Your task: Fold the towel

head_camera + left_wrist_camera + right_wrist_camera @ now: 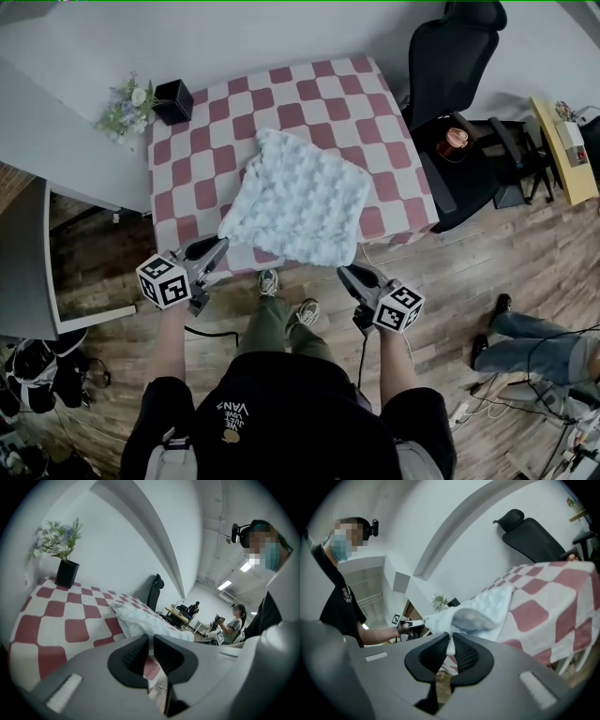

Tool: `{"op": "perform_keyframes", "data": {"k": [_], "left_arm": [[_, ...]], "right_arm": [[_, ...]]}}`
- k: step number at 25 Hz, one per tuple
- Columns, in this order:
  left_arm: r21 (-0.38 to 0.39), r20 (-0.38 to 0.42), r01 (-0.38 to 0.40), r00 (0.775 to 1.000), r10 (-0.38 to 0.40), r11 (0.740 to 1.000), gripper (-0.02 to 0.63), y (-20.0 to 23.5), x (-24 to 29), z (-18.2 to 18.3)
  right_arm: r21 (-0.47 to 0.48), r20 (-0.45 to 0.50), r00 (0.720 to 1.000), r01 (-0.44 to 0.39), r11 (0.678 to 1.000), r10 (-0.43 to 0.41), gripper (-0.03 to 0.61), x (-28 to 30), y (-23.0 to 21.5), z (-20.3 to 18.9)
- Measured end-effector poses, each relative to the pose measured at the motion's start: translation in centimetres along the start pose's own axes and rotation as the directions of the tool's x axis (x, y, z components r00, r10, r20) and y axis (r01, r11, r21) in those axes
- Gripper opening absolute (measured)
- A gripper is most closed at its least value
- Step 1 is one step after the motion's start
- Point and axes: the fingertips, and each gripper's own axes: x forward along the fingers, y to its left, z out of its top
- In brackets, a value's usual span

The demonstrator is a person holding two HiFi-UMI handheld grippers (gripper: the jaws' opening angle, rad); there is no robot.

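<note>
A pale blue, bubbly towel (300, 197) lies spread on the red-and-white checked table (309, 94), and its near edge hangs over the front. My left gripper (220, 246) is at the towel's near left corner and is shut on it. In the left gripper view a thin strip of towel (136, 618) runs between the pads of that gripper (151, 644). At the near right corner my right gripper (345, 272) is shut on the cloth. The right gripper view shows the towel (487, 609) lifted off the table's edge and pinched in that gripper (451, 646).
A black vase (172, 100) with flowers (127, 108) stands at the table's far left corner. A black office chair (450, 66) is beside the table on the right, with a yellow side table (562, 150) beyond it. Someone's legs (544, 347) lie on the wooden floor at right.
</note>
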Motion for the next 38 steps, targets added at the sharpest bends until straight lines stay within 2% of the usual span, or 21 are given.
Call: {"op": "perform_keyframes", "data": {"k": [7,13,19,24,29,34,38], "left_arm": [[0.052,0.043,0.101,0.994,-0.103,0.993,0.034,0.4,-1.0,7.8],[0.133,0.111,0.151,0.980,-0.166,0.980,0.034,0.1,-2.3,16.2],[0.232,0.121,0.199,0.965,-0.232,0.952,0.032,0.2,-3.6,23.8],[0.277,0.132,0.192,0.963,-0.235,0.942,0.028,2.4,-4.1,28.5],[0.305,0.124,0.169,0.969,-0.215,0.937,0.028,4.1,-3.1,31.5],[0.300,0.181,0.101,0.970,-0.160,0.949,0.028,5.5,-0.3,34.7],[0.315,0.270,-0.007,0.959,-0.083,0.949,0.028,6.1,1.3,38.6]], "right_arm": [[-0.133,0.107,0.991,-0.061,0.989,0.075,0.028,-1.4,3.7,11.7],[-0.157,0.256,0.959,-0.084,0.984,0.123,0.028,-0.9,6.1,21.3],[-0.161,0.309,0.943,-0.074,0.984,0.121,0.028,1.1,7.8,28.3],[-0.143,0.337,0.937,-0.040,0.989,0.087,0.026,2.7,7.6,33.0],[-0.158,0.293,0.954,-0.022,0.987,0.068,0.027,5.5,6.0,36.4],[-0.188,0.252,0.964,-0.044,0.981,0.091,0.028,8.5,2.2,41.5],[-0.259,0.214,0.965,-0.096,0.961,0.154,0.028,11.6,0.0,47.5]]}}
